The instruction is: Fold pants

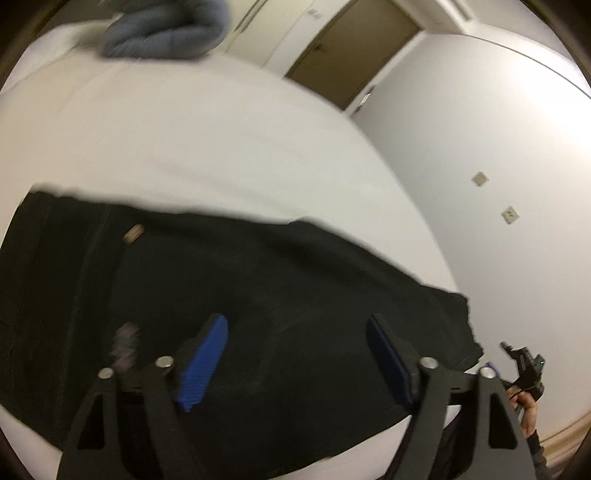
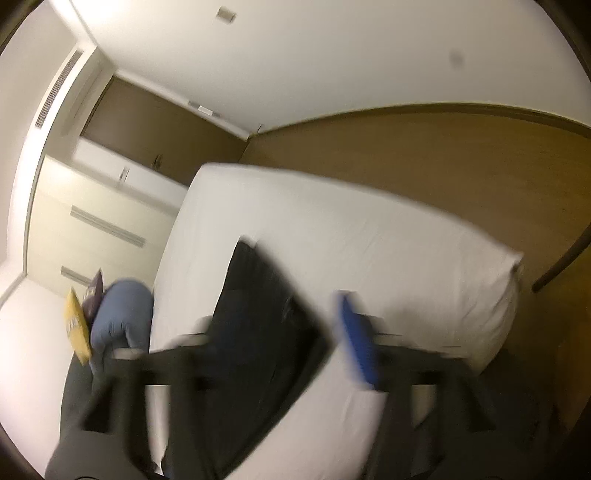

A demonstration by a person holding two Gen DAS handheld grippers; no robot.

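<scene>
Black pants (image 1: 240, 280) lie flat across the white bed (image 1: 184, 140). In the left wrist view my left gripper (image 1: 295, 332) is open and empty, its blue pads (image 1: 207, 354) hovering just above the pants. My right gripper (image 1: 524, 365) shows at the lower right, off the bed's edge. In the right wrist view, which is blurred, the pants (image 2: 266, 325) lie as a dark strip on the bed (image 2: 351, 229). My right gripper (image 2: 280, 332) is open and empty over the pants' near end, with one blue pad (image 2: 356, 336) showing.
A rolled grey-blue blanket (image 1: 166, 29) lies at the bed's far side; it also shows in the right wrist view (image 2: 122, 314) beside a yellow packet (image 2: 77, 325). A brown door (image 1: 354, 48) and white wall (image 1: 480, 147) stand beyond the bed.
</scene>
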